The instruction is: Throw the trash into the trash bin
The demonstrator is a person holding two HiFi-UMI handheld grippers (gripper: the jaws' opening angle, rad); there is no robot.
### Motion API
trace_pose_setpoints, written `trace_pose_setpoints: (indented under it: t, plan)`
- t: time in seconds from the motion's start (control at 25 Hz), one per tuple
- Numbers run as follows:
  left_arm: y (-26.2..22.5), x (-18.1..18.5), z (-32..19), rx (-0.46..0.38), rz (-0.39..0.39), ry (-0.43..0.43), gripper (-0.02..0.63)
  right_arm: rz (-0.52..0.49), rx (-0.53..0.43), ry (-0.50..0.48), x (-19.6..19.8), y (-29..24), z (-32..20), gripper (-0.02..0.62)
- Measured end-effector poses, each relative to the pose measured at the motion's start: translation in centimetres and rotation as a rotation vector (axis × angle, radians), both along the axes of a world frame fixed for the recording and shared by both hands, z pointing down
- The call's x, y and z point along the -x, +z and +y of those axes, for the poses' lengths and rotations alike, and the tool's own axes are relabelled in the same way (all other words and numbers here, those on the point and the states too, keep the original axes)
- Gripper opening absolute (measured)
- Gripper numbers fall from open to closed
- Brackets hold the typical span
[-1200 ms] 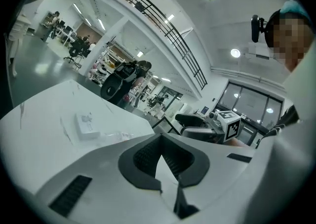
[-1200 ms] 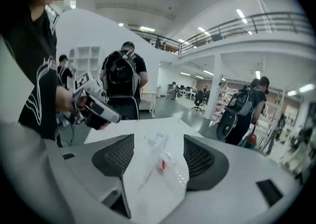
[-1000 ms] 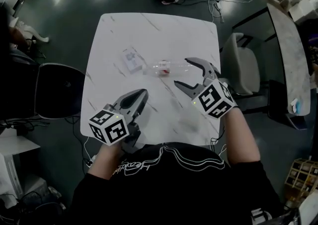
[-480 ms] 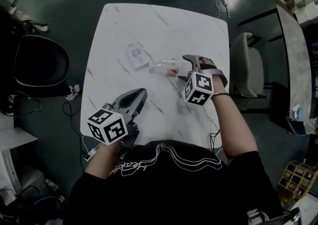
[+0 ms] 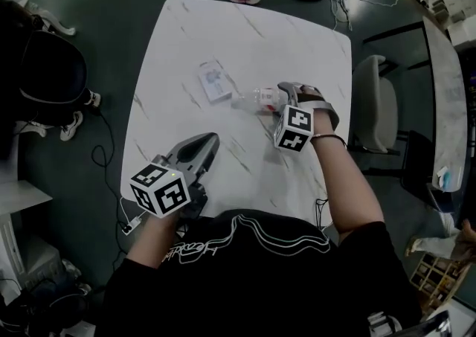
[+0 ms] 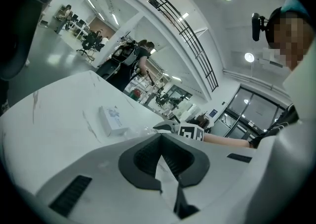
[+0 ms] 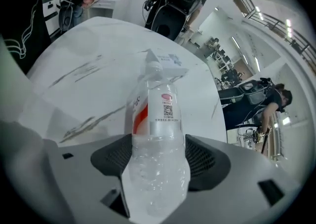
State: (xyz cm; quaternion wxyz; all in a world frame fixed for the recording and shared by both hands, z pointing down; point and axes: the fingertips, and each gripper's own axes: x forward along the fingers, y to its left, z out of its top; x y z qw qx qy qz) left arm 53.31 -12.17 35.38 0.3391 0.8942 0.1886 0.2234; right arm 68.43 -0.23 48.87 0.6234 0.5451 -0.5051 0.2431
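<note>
White marble tabletop (image 5: 245,38): right tool (image 5: 283,96) wide astride lying clear bottle (image 7: 158,119); left tool (image 5: 210,140) closed, empty. Squeeze mid-body gently, squarely; thin plastic likely crumples, slips.

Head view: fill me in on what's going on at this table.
A person works at a white table. The right hand-held gripper has its open jaws around a clear plastic bottle lying beside a small white box. The left hand-held gripper hovers shut and empty nearer the person. No trash bin shows.
</note>
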Motion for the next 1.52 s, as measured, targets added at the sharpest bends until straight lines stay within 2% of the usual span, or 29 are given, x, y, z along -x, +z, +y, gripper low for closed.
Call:
trace_pose_setpoints:
  t: [0.28, 0.56, 0.84, 1.0, 1.16, 1.36, 1.52]
  plan:
    - [0.2, 0.4, -0.6, 0.030, -0.009, -0.045, 0.005, -0.005, -0.015, 0.005, 0.2, -0.3, -0.2, 0.336]
    - [-0.1, 1.6, -0.3, 0.026, -0.006, -0.047, 0.006, 0.047, -0.032, 0.019, 0.4, -0.2, 0.0, 0.328]
    - [-0.3, 3.9, 0.0, 0.017, -0.008, -0.097, 0.006, 0.125, -0.107, 0.046, 0.4, -1.4, 0.1, 0.327]
    - [-1.5, 5.8, 0.6, 0.022, 0.014, -0.145, 0.005, 0.157, -0.206, 0.076, 1.5, -4.1, 0.7, 0.327]
    - [-4.1, 7.9, 2.7, 0.005, 0.075, -0.151, 0.006, 0.148, -0.355, 0.137, 3.0, -8.1, 1.8, 0.327]
    - [-7.0, 10.3, 5.4, -0.003, 0.133, -0.179, 0.006, 0.180, -0.529, 0.135, 6.2, -14.0, 3.6, 0.327]
    - [-8.7, 12.2, 8.1, -0.011, 0.165, -0.200, 0.006, 0.051, -0.703, 0.167, 10.0, -18.0, 5.0, 0.327]
